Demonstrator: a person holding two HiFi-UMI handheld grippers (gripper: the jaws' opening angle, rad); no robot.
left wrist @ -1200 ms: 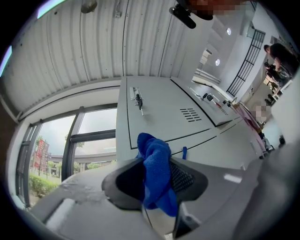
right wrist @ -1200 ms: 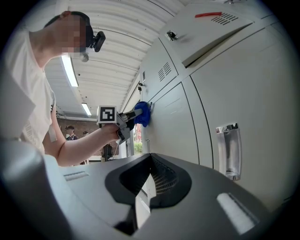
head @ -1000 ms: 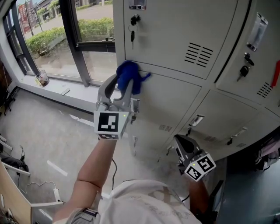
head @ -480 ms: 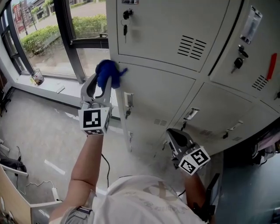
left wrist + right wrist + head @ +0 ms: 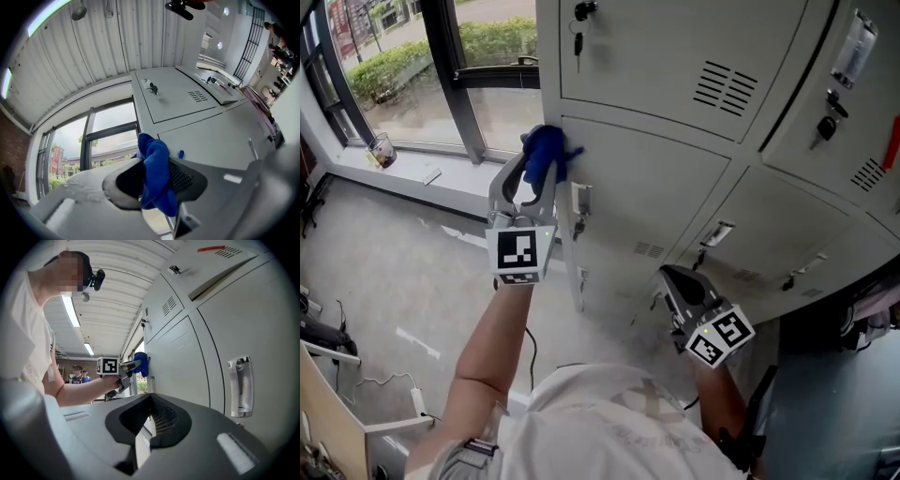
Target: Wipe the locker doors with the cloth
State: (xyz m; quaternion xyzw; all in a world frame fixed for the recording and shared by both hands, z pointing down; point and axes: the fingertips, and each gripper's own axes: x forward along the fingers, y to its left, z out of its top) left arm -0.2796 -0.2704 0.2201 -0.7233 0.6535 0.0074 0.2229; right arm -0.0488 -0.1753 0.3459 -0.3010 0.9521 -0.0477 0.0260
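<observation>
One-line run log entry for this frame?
left gripper: shut on blue cloth | cloth: against upper-left corner of grey metal locker door | right gripper: shut, empty, held low

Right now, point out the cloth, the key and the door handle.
cloth (image 5: 546, 150): head view, its bunched middle.
key (image 5: 578, 44): head view, the hanging blade.
door handle (image 5: 580, 197): head view, its metal middle.

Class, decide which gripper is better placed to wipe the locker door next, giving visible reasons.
Left. The left gripper is shut on the blue cloth, at the edge of the locker door. The right gripper is shut on nothing, lower down.
</observation>
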